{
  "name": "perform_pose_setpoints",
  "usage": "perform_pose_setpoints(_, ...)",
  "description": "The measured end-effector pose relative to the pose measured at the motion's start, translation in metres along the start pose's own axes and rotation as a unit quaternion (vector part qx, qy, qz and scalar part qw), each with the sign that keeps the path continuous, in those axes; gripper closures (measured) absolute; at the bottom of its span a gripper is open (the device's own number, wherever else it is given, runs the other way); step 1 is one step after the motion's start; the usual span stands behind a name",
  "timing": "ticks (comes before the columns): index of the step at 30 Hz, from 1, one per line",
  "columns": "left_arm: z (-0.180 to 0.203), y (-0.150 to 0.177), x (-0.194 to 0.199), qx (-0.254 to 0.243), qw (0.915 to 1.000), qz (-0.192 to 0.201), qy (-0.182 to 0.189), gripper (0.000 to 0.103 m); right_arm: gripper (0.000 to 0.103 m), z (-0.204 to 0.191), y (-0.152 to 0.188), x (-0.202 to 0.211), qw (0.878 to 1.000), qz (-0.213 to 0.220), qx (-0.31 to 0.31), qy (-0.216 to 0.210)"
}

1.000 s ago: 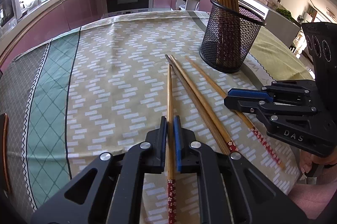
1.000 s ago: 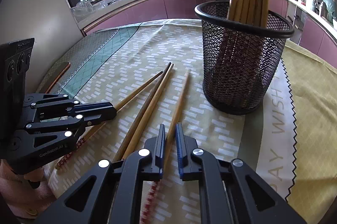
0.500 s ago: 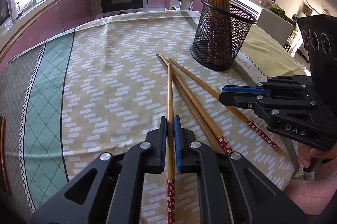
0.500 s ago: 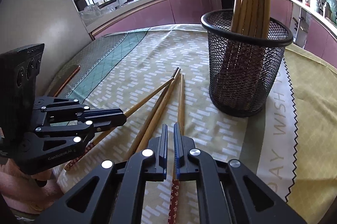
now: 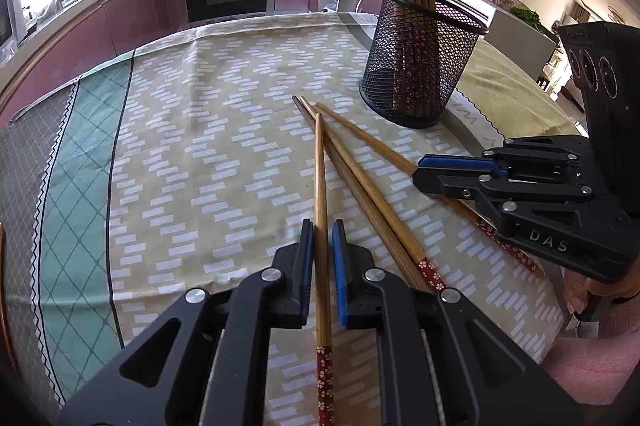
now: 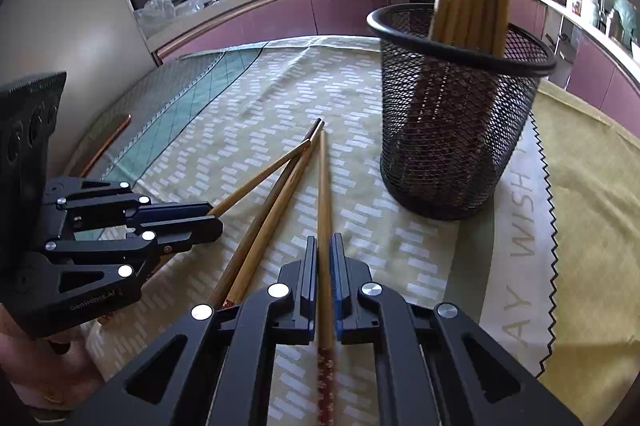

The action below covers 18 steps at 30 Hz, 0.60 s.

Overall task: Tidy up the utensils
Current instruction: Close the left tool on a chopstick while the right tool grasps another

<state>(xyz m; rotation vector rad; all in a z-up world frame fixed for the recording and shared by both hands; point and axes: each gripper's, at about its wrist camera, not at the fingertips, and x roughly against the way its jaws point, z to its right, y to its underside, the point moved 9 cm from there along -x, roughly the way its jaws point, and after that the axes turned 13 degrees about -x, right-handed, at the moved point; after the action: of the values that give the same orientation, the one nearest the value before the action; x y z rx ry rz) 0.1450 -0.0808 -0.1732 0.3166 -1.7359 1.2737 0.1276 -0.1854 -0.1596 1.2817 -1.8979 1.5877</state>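
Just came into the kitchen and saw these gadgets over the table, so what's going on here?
A person is tidying chopsticks with a handheld gripper in each hand. The left gripper is shut on one chopstick, and the right gripper is shut on another. Two more loose chopsticks lie on the tablecloth between them. A black mesh holder beyond them already has several chopsticks standing in it.
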Motion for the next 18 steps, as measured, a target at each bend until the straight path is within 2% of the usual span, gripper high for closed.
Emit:
perform_pose_setpoints(6, -0.001, 0.000, 0.002, 0.008, 1.0000, 0.003, 0.004, 0.095, 0.097, -0.010, -0.001, 0.011, 0.999, 0.005, 0.011, -0.032)
perform_pose_setpoints(18, 0.001, 0.000, -0.002, 0.004, 0.9999, 0.002, 0.013, 0.095, 0.095, -0.016, 0.003, -0.009, 0.999, -0.025, 0.018, -0.028)
